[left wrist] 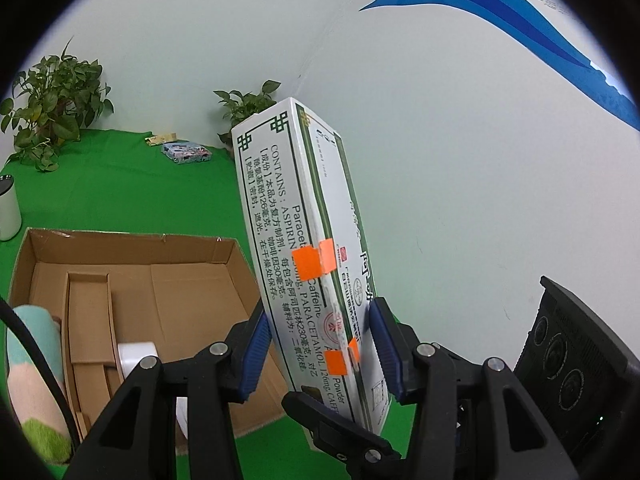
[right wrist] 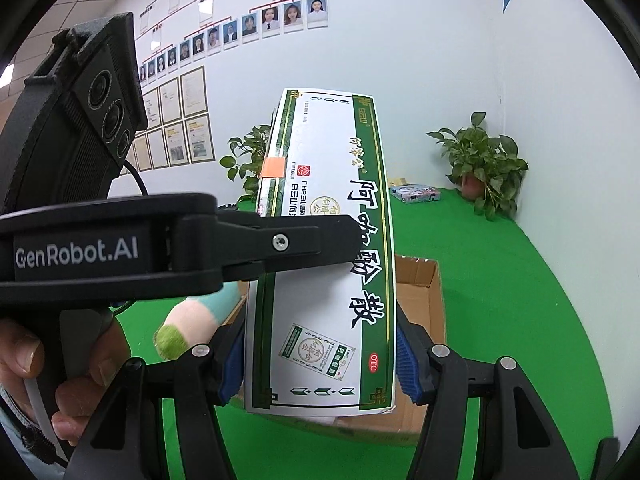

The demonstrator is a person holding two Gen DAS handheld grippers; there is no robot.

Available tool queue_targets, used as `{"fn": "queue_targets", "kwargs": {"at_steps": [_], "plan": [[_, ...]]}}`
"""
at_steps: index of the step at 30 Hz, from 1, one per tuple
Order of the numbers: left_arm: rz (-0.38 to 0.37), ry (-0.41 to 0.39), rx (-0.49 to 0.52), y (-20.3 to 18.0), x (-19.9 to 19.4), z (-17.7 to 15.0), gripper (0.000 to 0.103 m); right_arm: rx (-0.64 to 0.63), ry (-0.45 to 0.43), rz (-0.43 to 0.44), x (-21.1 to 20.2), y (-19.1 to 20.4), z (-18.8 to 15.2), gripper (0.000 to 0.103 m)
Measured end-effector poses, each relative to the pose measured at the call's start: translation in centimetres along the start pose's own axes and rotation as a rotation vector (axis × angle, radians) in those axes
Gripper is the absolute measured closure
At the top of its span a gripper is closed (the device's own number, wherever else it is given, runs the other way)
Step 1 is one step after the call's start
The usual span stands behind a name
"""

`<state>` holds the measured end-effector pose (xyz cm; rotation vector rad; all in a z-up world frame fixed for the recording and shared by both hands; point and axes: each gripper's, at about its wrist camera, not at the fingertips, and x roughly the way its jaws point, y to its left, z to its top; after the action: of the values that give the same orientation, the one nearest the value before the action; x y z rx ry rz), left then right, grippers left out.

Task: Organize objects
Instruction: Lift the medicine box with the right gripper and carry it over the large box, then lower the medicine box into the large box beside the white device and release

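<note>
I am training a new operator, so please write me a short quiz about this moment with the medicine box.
1. True or false: both grippers hold the medicine box.
2. What colour are the tape patches on it?
3. The cardboard box contains: A) a white roll B) a potted plant C) a cup.

Key: 1 true, with the left gripper and right gripper fingers pressing its sides; 2 orange; 3 A.

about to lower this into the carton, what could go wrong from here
Both grippers clamp the medicine box at once: the left gripper across its narrow sides, the right gripper across its wide face. If they move out of step, the box may twist or slip.

The cardboard carton already holds a divider, a white roll and a plush item, so the long box could catch on them.
</note>
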<state>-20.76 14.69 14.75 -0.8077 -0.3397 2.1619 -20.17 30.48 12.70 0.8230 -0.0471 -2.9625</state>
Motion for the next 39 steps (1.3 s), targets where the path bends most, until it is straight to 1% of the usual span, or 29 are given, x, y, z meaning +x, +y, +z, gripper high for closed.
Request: {"fn": "queue_targets", "kwargs": {"at_steps": [3,6,8,11,13,14,18,19,20,22,25,27,30,35,39], "plan": [[0.005,0.041,-0.02,0.9,2.2,1.4,0.056,0.023,0.049,0.013,2.1,-1.5,2.1,0.045],[0.011,0.102,-0.058,2.4,5.2,1.6,0.056,0.055,0.104,0.014,4.6,-3.3,2.4,0.045],[0.024,0.15,-0.09,3.7,7.5,0.9,0.056,0.09,0.157,0.025,6.7,-4.6,1.9,0.045],[0.032,0.229,-0.154,6.0,10.9,-0.6,0.056,0.138,0.249,0.047,10.1,-6.3,0.1,0.045],[0.029,0.278,-0.192,7.4,12.8,-1.7,0.056,0.15,0.286,0.041,11.5,-6.8,-1.3,0.045],[0.03,0.297,-0.205,8.0,13.5,-2.2,0.056,0.163,0.317,0.039,12.6,-7.2,-2.1,0.045],[0.047,0.375,-0.249,10.5,16.7,-4.0,0.056,0.212,0.393,0.048,16.0,-8.3,-5.3,0.045],[0.051,0.395,-0.259,11.2,17.6,-4.5,0.056,0.223,0.407,0.049,15.7,-7.5,-6.5,0.045],[0.06,0.411,-0.26,11.4,18.2,-5.1,0.056,0.236,0.424,0.049,16.4,-7.7,-7.2,0.045],[0.07,0.432,-0.264,12.1,19.1,-5.6,0.056,0.266,0.454,0.056,17.7,-8.2,-8.8,0.045],[0.075,0.463,-0.284,13.3,20.4,-6.4,0.056,0.3,0.49,0.056,19.2,-8.4,-10.0,0.045],[0.076,0.485,-0.296,14.0,21.1,-6.9,0.056,0.307,0.509,0.054,20.0,-7.8,-11.0,0.045],[0.078,0.506,-0.289,14.4,21.9,-7.4,0.055,0.32,0.539,0.048,20.8,-8.4,-12.6,0.044],[0.094,0.509,-0.274,14.2,22.5,-7.5,0.052,0.33,0.548,0.027,21.8,-9.2,-13.3,0.044],[0.146,0.52,-0.25,13.8,22.6,-7.0,0.049,0.326,0.559,0.02,21.9,-9.0,-13.5,0.043]]}}
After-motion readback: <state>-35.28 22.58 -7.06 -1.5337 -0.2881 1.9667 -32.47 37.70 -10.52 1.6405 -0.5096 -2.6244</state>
